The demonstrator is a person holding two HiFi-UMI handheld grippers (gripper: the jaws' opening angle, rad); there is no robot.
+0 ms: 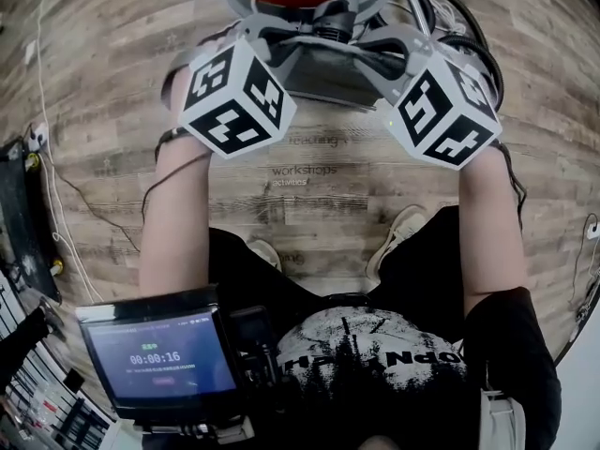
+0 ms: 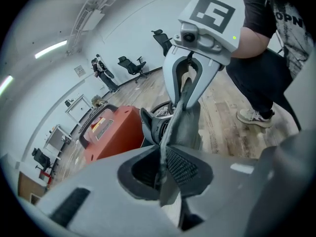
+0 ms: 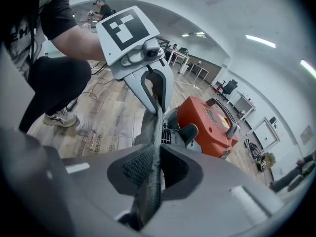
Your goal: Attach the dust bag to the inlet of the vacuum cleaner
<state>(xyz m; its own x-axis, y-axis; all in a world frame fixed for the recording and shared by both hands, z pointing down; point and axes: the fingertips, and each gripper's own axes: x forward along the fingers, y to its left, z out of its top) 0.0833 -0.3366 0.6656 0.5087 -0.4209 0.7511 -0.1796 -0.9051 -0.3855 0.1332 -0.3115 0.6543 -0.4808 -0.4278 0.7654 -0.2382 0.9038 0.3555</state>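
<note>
Wood-plank floor [image 1: 112, 54], dust bag [image 2: 191, 125] held up near orange vacuum cleaner [image 3: 210, 122].
Left claw [image 2: 163, 179] and right claw [image 3: 150, 177] each pinch nearly closed on the bag's grey fabric, one at either end.

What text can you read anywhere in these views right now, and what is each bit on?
"00:00:16" on the small screen at the person's waist.
"workshops" printed on the wooden floor; the fainter words above and below it are too blurred to read.
"OPN" on the person's black shirt; the rest of the print is cut off.
The label on the orange vacuum cleaner is too small to read.
</note>
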